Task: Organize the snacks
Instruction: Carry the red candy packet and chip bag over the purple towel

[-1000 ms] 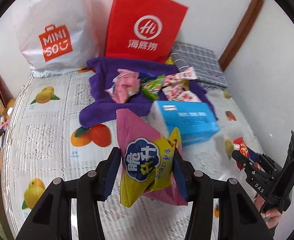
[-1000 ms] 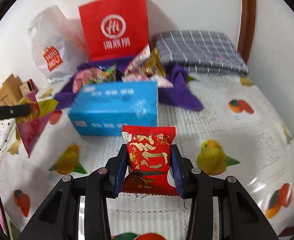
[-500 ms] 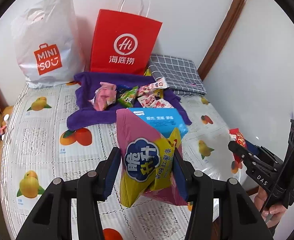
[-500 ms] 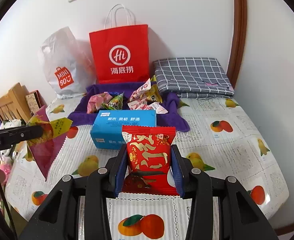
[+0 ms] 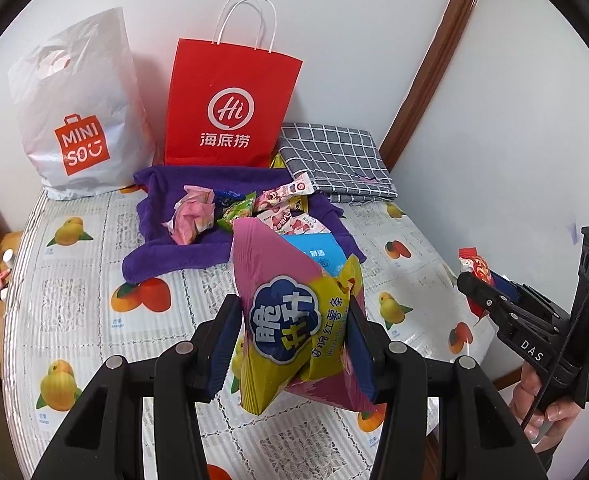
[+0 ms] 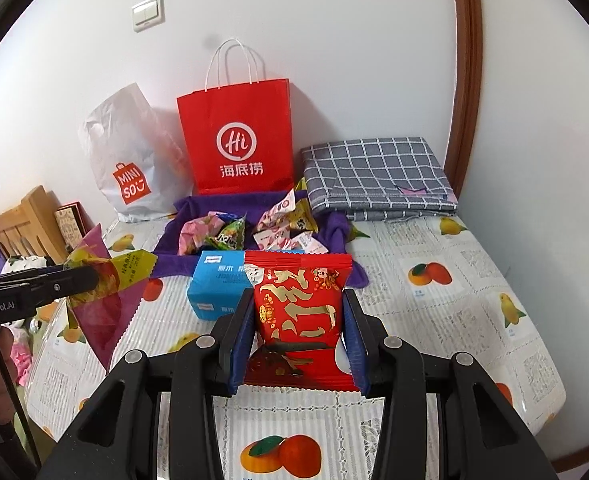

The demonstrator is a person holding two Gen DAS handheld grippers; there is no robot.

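Left gripper [image 5: 294,344]: closed on pink-and-yellow chip bag [image 5: 294,320], blue pads pressing both sides, bag crumpled between them and held clear above table [image 5: 74,320]. Same bag visible from right wrist view at left edge, hanging from left gripper's finger, clear of the tabletop.

Right gripper [image 6: 298,340]: closed on red snack packet [image 6: 300,312] with gold print, pads against both side edges, packet upright and raised off table. From left wrist view, same packet seen at far right, in the tip of the right gripper, with a hand [image 5: 550,408] on the handle below.

Table: covered with fruit-print cloth, set against white wall.

Purple towel [image 5: 166,248]: spread at rear centre of table, just in front of red paper bag [image 5: 230,108]. Loose snacks lying on towel: crumpled pink wrapper [image 5: 194,216], green packet [image 5: 236,212], pink-and-white packets [image 5: 282,208]. Exact count not determinable.

Blue box [image 6: 218,284]: on table at front edge of towel, partly hidden behind each held item in both views.

White MINISO bag [image 5: 78,120]: standing left of red paper bag, both against wall.

Folded grey checked cloth [image 5: 334,160]: rear right corner of table, beside the towel; contact not determinable.

Wooden furniture [image 6: 18,224] with small items: left of table, details too small to read.

Light switch [image 6: 147,12]: on wall above bags.
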